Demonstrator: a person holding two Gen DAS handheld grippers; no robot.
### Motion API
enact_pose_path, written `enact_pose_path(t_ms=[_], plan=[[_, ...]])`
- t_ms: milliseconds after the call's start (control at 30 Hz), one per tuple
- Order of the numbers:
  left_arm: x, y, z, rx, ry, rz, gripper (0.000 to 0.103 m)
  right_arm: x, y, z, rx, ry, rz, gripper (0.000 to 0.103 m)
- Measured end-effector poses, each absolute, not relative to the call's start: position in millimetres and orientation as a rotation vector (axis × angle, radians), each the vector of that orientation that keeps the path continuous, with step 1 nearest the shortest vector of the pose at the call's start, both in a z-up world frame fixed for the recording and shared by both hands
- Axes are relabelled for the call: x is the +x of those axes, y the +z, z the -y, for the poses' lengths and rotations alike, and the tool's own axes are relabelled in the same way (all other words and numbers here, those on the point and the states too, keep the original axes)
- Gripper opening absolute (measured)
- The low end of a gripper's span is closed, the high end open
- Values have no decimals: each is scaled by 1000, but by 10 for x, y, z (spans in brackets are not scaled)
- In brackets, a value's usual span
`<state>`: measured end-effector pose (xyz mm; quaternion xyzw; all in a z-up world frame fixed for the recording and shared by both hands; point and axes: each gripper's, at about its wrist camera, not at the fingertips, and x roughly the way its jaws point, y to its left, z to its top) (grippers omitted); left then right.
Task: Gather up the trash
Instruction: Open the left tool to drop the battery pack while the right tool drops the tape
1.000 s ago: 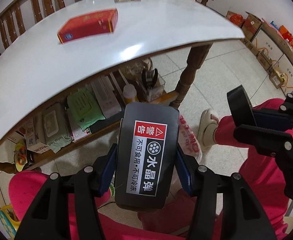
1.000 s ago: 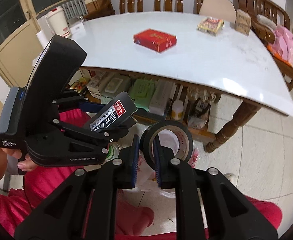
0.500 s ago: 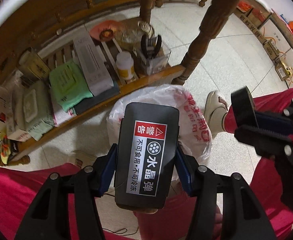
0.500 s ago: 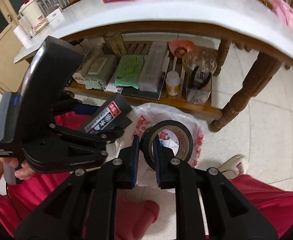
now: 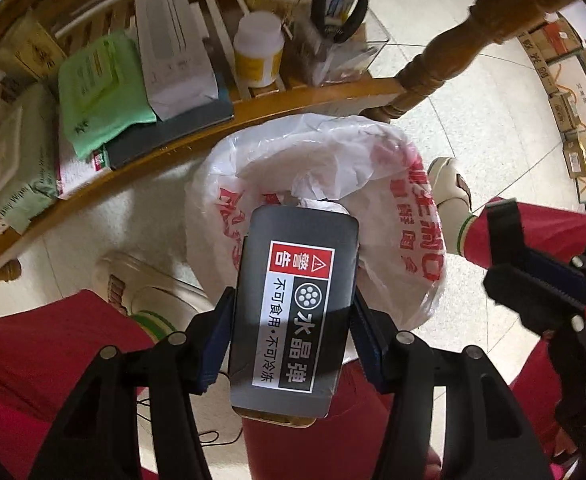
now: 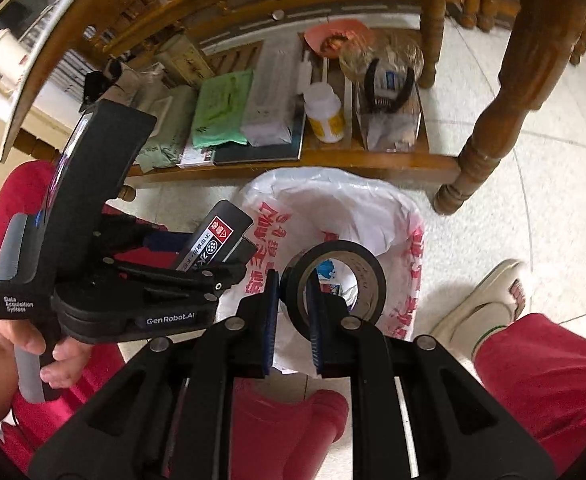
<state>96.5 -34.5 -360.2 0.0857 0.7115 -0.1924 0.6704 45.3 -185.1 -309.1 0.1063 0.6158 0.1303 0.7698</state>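
My left gripper (image 5: 291,320) is shut on a dark grey box (image 5: 293,308) with a red warning label, held just above the near rim of a white plastic bag (image 5: 349,168) with red print that stands open on the floor. My right gripper (image 6: 293,292) is shut on the wall of a black tape roll (image 6: 335,284), held over the same bag (image 6: 357,212). The left gripper with its box (image 6: 213,244) shows at the left in the right wrist view. The right gripper (image 5: 533,276) shows at the right edge in the left wrist view.
A wooden table's low shelf (image 5: 253,108) behind the bag holds packets, a white-and-yellow bottle (image 5: 258,50) and a clear tub with pliers. A table leg (image 6: 497,120) stands right of the bag. Red-trousered legs and slippered feet (image 6: 489,304) flank the bag. Cardboard boxes line the far right.
Both grippers have tilted down and come lower over the bag. The table top has left view and the bag's opening now fills the middle. Both holds are unchanged.
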Motion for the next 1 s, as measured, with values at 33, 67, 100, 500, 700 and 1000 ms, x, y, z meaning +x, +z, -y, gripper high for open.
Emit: enact_pose_path(t_ms=[33,67,100,500,700,1000], plan=[[983,-3642,345,188,-432,-1615,54,483,-3148,1859,245,279,-1346,15],[1005,-3687,341,178,-428,-1629,54,515,-3202,1866,258,275,-1356,15],[1025,-3739,342,170,-419,-1641,54,553,-3272,1874,272,273,-1370,15],[1094,-4166,441,181,-373,-1736,54,718,-3745,1976,348,243,-1474,15],[1117,-4221,453,181,-365,-1748,54,716,-3885,1993,405,259,-1517,15],[1153,-4283,471,178,-344,-1775,56,715,-3928,1989,410,259,-1528,19]])
